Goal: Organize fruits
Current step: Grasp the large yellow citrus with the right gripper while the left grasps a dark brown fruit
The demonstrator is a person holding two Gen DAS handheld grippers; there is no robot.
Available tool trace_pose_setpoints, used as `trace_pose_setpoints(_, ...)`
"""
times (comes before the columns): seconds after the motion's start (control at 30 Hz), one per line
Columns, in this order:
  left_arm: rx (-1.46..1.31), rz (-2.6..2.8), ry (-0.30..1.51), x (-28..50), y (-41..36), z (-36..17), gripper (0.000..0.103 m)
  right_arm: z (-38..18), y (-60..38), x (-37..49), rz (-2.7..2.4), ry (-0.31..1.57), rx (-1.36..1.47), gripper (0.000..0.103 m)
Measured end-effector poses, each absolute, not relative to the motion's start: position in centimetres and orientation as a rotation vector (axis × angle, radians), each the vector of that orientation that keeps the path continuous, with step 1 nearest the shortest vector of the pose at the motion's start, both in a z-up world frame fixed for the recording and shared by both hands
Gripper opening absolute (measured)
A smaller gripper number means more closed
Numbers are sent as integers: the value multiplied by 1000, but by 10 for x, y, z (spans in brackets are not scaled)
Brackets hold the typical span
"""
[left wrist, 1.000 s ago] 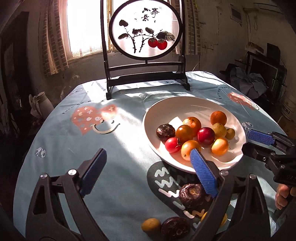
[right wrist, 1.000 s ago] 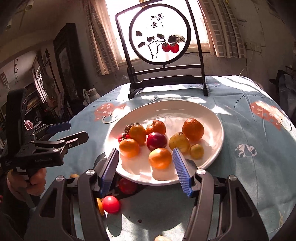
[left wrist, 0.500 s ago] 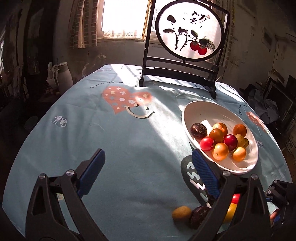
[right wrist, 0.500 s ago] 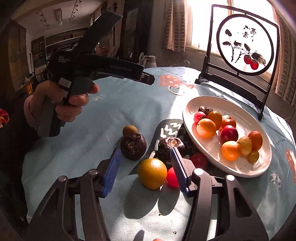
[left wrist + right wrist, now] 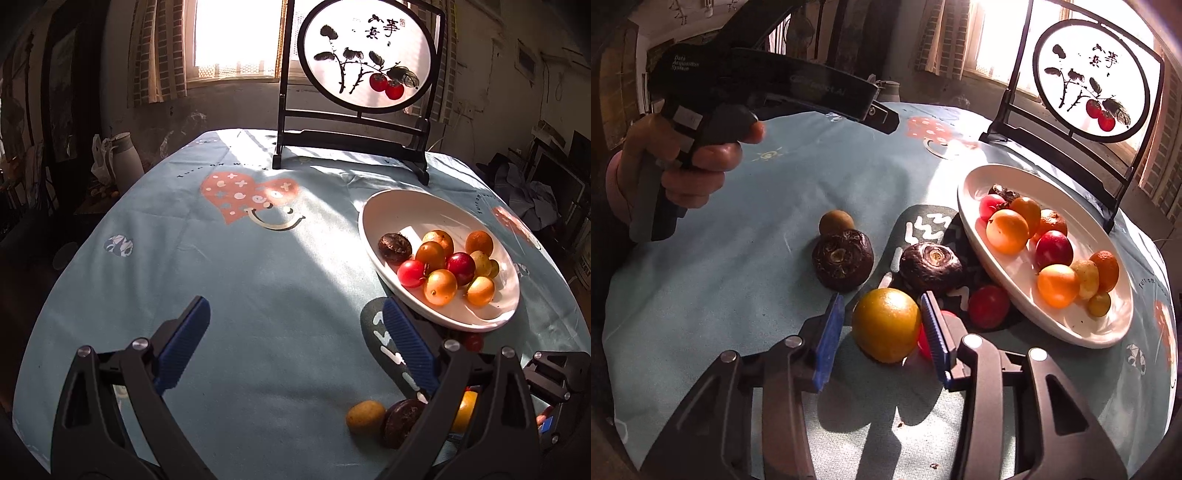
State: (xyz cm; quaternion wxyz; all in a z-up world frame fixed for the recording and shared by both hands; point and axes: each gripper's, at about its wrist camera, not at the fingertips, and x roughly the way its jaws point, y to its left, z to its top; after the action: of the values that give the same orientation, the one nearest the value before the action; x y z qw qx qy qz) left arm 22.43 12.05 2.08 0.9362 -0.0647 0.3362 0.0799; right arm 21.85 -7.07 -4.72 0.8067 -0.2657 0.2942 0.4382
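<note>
A white oval plate (image 5: 391,210) (image 5: 1108,258) holds several orange, red and yellow fruits and one dark brown one (image 5: 394,248). Loose fruits lie on the cloth beside it: an orange (image 5: 886,325), two dark brown fruits (image 5: 843,263) (image 5: 931,266), a small yellow-brown one (image 5: 836,222) (image 5: 365,416) and two red ones (image 5: 989,306). My right gripper (image 5: 882,328) is open with its blue pads either side of the orange, not pressing it. My left gripper (image 5: 291,347) is open and empty above bare cloth, left of the plate.
A round painted screen on a black stand (image 5: 365,59) stands at the table's far edge behind the plate. The light blue cloth (image 5: 229,258) covers a round table. A white jug (image 5: 122,155) stands off the table at the left.
My right gripper has come down from in front of the plate to the loose fruits and now straddles the orange. My left gripper has swung left, away from the plate.
</note>
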Motion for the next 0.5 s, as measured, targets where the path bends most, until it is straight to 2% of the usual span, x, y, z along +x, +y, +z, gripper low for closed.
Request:
trace_pose_setpoints(0.13,-115,172,684,224,119,21,96,-50,-65,214,913,610,-623,44)
trace_pose_setpoints(0.23,-107,172,681,223,119,22,96,-49,-67,215,909,605,-613,38)
trace_pose_setpoints(0.5,41,-34,660,198,97,20,94,-19,-99,236,990,653,-303,38)
